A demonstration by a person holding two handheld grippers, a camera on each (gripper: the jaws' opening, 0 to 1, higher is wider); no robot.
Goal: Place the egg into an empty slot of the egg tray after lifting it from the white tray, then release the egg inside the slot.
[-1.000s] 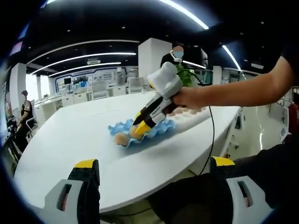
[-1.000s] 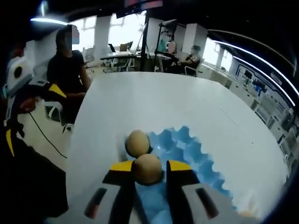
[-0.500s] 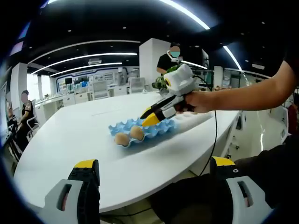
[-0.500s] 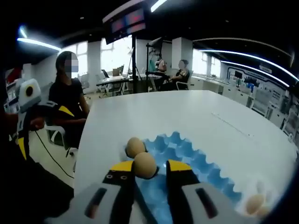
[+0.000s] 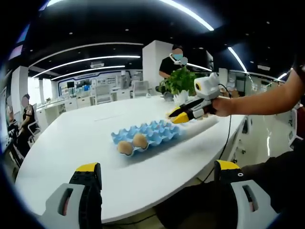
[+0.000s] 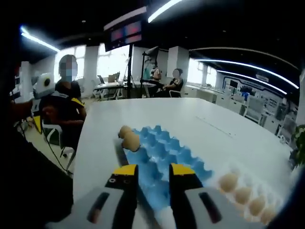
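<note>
Open-plan office, white table [image 5: 71, 143]. Blue egg tray [image 6: 164, 152]: two eggs [image 6: 128, 138] seated at its near end, other slots empty. Right gripper [image 6: 153, 172]: jaws parted, empty, above tray. White tray [image 6: 248, 191] beside it holds more eggs (unmoved). Left gripper [image 5: 157, 171]: agape, idle.

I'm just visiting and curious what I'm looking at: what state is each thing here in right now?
Right tool: open, holding nothing, above the near end of the blue tray.
Left tool: open, empty, off the table edge.
Blue egg tray: two eggs sit in its end slots, the rest empty.
White tray: eggs lying in it.
Table: carries both trays.
</note>
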